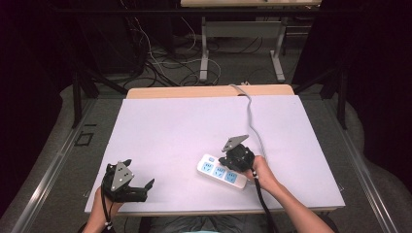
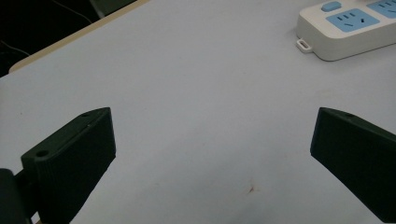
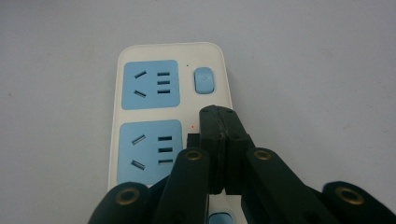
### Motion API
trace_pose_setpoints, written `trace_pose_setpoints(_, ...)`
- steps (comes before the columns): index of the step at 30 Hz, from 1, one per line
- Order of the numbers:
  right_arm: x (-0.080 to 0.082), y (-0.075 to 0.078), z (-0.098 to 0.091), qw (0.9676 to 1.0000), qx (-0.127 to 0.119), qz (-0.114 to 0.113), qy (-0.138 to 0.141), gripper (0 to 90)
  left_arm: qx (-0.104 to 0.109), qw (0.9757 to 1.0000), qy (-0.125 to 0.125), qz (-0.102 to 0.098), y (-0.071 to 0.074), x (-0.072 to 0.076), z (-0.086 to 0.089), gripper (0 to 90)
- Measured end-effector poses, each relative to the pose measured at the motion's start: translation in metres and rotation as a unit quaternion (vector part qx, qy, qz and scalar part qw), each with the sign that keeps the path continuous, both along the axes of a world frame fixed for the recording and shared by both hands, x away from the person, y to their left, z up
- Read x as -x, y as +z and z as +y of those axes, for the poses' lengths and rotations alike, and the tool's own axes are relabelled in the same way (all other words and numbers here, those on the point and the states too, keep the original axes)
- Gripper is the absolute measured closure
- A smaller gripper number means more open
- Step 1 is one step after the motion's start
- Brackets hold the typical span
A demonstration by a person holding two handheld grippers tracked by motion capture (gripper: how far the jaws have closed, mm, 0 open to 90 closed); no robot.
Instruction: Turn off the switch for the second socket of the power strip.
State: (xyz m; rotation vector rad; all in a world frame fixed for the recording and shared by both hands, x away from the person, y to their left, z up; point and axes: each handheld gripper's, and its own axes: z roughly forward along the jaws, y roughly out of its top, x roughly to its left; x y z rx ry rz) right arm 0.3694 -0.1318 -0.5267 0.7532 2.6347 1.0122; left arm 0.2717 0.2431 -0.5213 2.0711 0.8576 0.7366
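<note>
Right gripper [image 3: 219, 116], jaws pressed together with nothing between them, sits tip-down on the power strip [image 1: 221, 172] at table 5 o'clock, over the middle socket's switch; small red LED lit beside it. Likely toggling switches. Next: lift, shift to the next blue switch [image 3: 204, 80]. Left gripper [image 1: 137, 187] spread wide, idle at 7 o'clock.

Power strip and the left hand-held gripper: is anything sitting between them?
No. In the high view, only bare white table lies between the left hand-held gripper and the power strip.
</note>
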Motion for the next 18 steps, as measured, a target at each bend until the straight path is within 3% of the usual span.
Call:
trace_pose_setpoints(11, 0.0017, 0.0008, 0.0005, 1.0000, 0.006, 0.003, -0.001, 90.0, 0.001, 1.0000, 0.001, 0.000, -0.0002, -0.0001, -0.0001, 0.2)
trace_pose_setpoints(14, 0.0025, -0.0005, 0.0021, 0.9999, 0.007, -0.011, -0.002, 90.0, 0.001, 1.0000, 0.001, -0.001, -0.0004, -0.0002, -0.0004, 0.2)
trace_pose_setpoints(18, 0.0036, 0.0002, 0.0023, 0.9999, 0.010, -0.007, -0.004, 90.0, -0.001, 1.0000, 0.001, -0.001, -0.0001, -0.0001, -0.0002, 0.2)
